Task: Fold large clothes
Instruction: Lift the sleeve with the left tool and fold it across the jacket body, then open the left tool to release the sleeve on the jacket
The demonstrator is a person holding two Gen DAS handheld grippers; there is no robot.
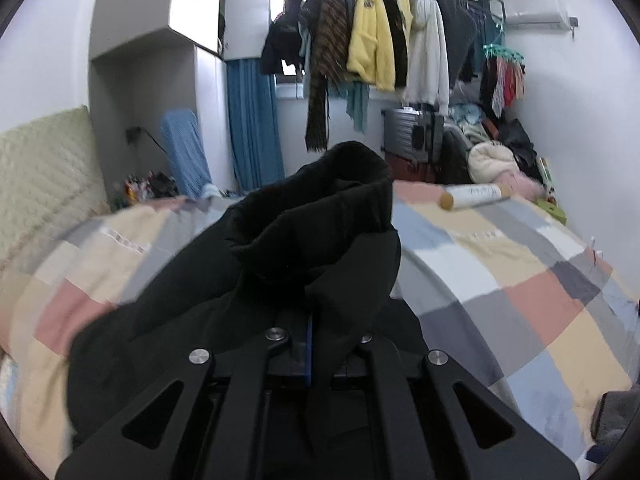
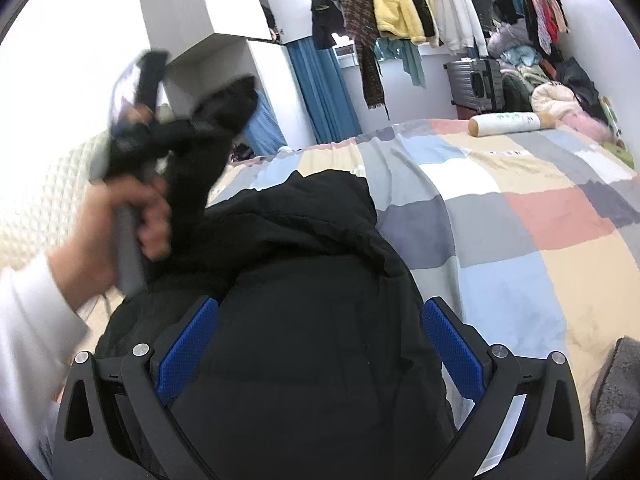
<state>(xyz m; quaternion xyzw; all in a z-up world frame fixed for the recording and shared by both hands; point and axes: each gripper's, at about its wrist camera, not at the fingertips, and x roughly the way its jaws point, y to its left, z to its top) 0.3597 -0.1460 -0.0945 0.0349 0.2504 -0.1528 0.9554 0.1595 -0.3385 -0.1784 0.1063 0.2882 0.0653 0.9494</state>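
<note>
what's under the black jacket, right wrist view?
The black jacket lies on the patchwork bedspread, which shows around it on the far and right sides. Whatever sits directly beneath the jacket is covered, so anything else there cannot be seen.

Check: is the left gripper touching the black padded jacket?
Touching. In the left wrist view the left gripper has its jaws shut on a fold of the black padded jacket, lifted above the patchwork bedspread; the right wrist view shows the held sleeve raised.

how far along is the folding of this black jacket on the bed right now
Early stage. Done: the black jacket lies on the checked bed cover. In hand: the left gripper is shut on a raised sleeve; the right gripper hangs open over the body. Left: no neat fold shows yet.
</note>
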